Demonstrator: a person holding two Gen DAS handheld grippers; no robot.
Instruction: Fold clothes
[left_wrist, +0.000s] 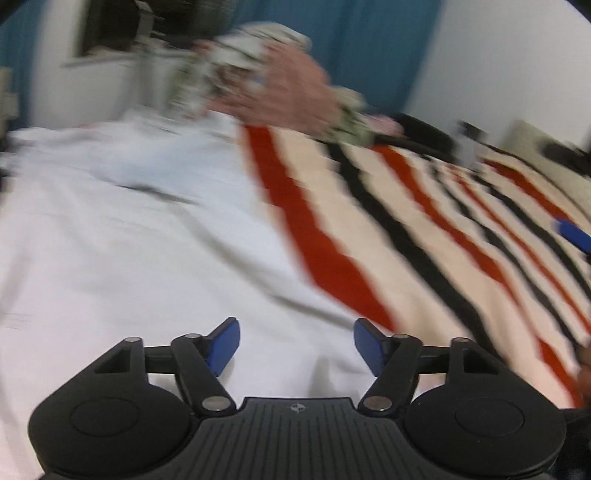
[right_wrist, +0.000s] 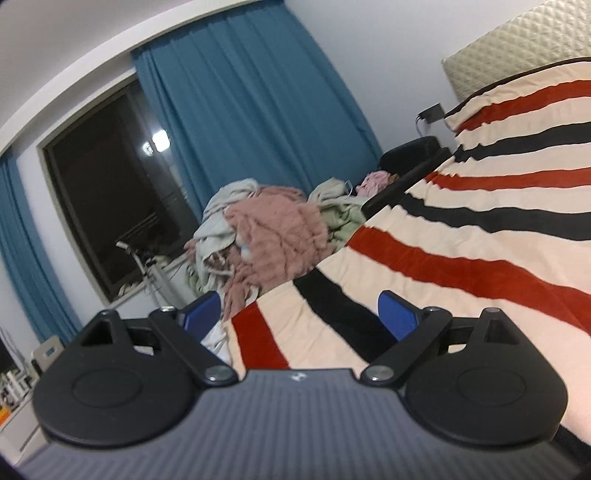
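Both the left gripper (left_wrist: 296, 345) and right gripper (right_wrist: 297, 314) hung open and empty over the striped blanket (right_wrist: 461, 236), the white garment (left_wrist: 122, 236) lying flat nearby, so pinching its near edge squarely seemed wisest.

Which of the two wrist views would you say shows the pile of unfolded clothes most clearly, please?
The right wrist view: the pile of clothes sits near the centre in fairly sharp focus, with pink, grey and pale green pieces heaped past the striped blanket. In the left wrist view the pile is motion-blurred, so single garments cannot be told apart.
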